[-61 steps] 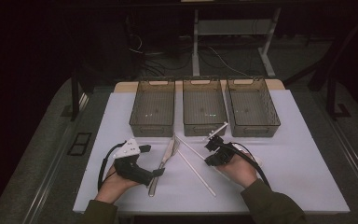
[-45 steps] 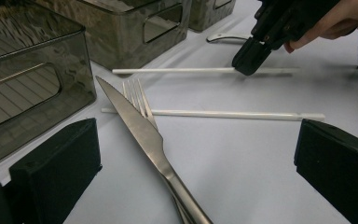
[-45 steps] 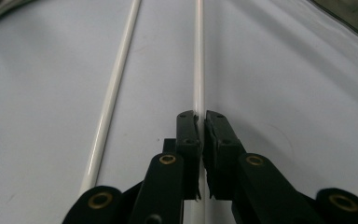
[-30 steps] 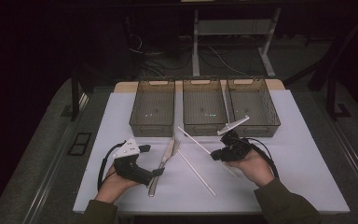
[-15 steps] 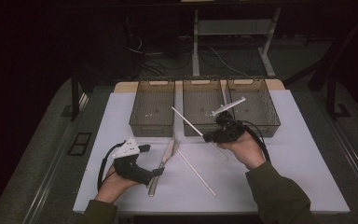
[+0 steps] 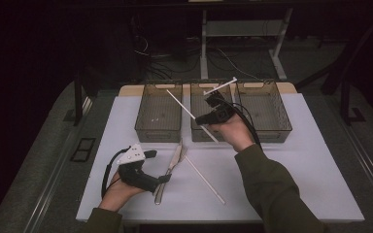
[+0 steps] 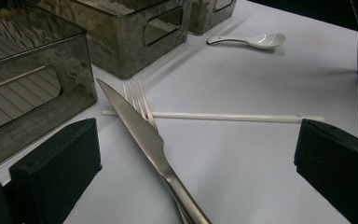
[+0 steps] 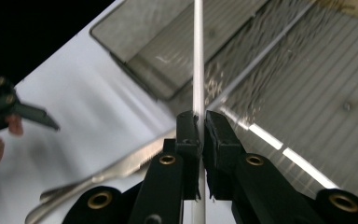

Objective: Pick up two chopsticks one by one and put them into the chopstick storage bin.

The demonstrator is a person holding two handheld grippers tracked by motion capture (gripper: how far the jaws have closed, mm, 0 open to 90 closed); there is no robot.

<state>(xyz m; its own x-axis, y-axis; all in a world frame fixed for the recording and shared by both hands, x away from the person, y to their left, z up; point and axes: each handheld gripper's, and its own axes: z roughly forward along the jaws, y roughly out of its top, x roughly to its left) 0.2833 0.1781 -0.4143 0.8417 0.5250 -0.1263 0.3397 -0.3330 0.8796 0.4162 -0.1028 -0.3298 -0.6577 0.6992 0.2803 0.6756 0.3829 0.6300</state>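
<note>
My right gripper (image 6: pixel 200 118) is shut on a long white stick (image 6: pixel 182 103) and holds it tilted in the air over the front of the middle bin (image 6: pixel 197 132). In the right gripper view the jaws (image 8: pixel 199 123) pinch the stick (image 8: pixel 198 70) near its middle. A second white stick (image 6: pixel 205 180) lies on the white table. My left gripper (image 6: pixel 157 166) rests low at the front left, open, its jaws (image 7: pixel 191 154) either side of a steel knife (image 7: pixel 144 140) lying across a fork (image 7: pixel 137 99).
Three smoky clear bins stand in a row at the back: left (image 6: pixel 158 131), middle, right (image 6: pixel 272 132). A white spoon (image 7: pixel 251 41) lies on the table beyond the second stick (image 7: pixel 214 116). The table's right half (image 6: pixel 320 165) is bare white surface.
The right gripper has lifted the white stick off the table and carried it away from me, up to the middle bin. The left gripper has stayed put.
</note>
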